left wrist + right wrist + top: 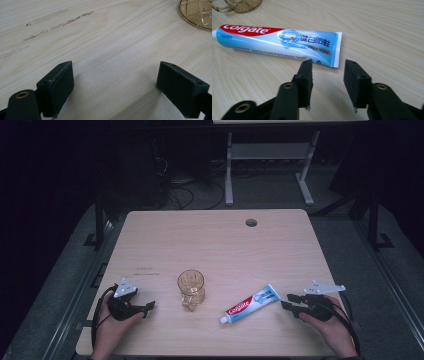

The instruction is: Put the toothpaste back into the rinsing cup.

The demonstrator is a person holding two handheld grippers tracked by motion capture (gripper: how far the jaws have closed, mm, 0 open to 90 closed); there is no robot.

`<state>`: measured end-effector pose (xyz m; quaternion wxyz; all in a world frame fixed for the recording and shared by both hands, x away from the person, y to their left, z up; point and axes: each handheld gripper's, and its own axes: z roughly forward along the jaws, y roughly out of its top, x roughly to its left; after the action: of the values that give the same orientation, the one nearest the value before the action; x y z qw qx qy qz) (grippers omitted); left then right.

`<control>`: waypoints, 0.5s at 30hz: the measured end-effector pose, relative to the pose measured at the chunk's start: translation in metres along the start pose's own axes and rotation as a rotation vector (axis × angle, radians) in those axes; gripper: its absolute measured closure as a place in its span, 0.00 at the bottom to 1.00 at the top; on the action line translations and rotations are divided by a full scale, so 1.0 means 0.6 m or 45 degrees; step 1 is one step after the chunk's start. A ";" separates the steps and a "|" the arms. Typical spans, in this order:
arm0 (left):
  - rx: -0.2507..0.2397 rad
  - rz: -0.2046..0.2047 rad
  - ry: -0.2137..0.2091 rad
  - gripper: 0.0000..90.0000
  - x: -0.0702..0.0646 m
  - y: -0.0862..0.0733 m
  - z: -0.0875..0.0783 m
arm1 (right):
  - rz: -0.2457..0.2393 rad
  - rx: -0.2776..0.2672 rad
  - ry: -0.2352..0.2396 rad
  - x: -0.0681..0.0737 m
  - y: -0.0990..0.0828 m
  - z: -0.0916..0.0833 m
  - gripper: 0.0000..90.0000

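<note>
The toothpaste tube (249, 303) lies flat on the wooden table (215, 240), right of the middle and near the front edge, with its white cap toward the person and its flat crimped end toward the right gripper (289, 301). In the right gripper view the cap end of the tube (279, 41) is cut off by the left border, so the cap itself is not seen there. The amber glass cup (191, 289) stands upright to the left of the tube, apart from it. In the left gripper view only a curved piece of its patterned base (197, 13) enters at the upper right corner, and in the right gripper view only a part of it (242, 5) shows at the top left.

The right gripper (328, 83) is released, its jaws moderately apart and holding nothing; their tips are just beside the crimped end of the tube without touching it. The left gripper (115, 87) is also released, its jaws spread wide over bare wood, with nothing between them.

In the high view the left gripper (149, 307) points to the right, toward the cup but well apart from it. Both hands rest low at the front of the table, the left hand (111, 325) and the right hand (330, 327) each closed around its gripper handle, and the forearms are cut off by the bottom border. The room behind the table is dark and hard to make out.
</note>
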<state>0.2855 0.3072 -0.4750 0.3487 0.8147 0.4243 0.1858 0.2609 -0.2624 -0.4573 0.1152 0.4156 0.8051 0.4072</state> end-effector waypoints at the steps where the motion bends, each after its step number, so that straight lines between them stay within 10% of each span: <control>1: -0.001 0.000 0.000 0.15 0.000 0.000 0.000 | -0.001 -0.003 0.003 0.001 0.000 0.000 0.71; 15: 0.000 0.000 0.002 0.15 0.000 0.000 0.000 | -0.035 0.002 0.076 0.024 0.006 0.014 0.99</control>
<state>0.2853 0.3073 -0.4749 0.3486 0.8145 0.4246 0.1864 0.2580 -0.2457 -0.4578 0.0963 0.3922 0.8141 0.4173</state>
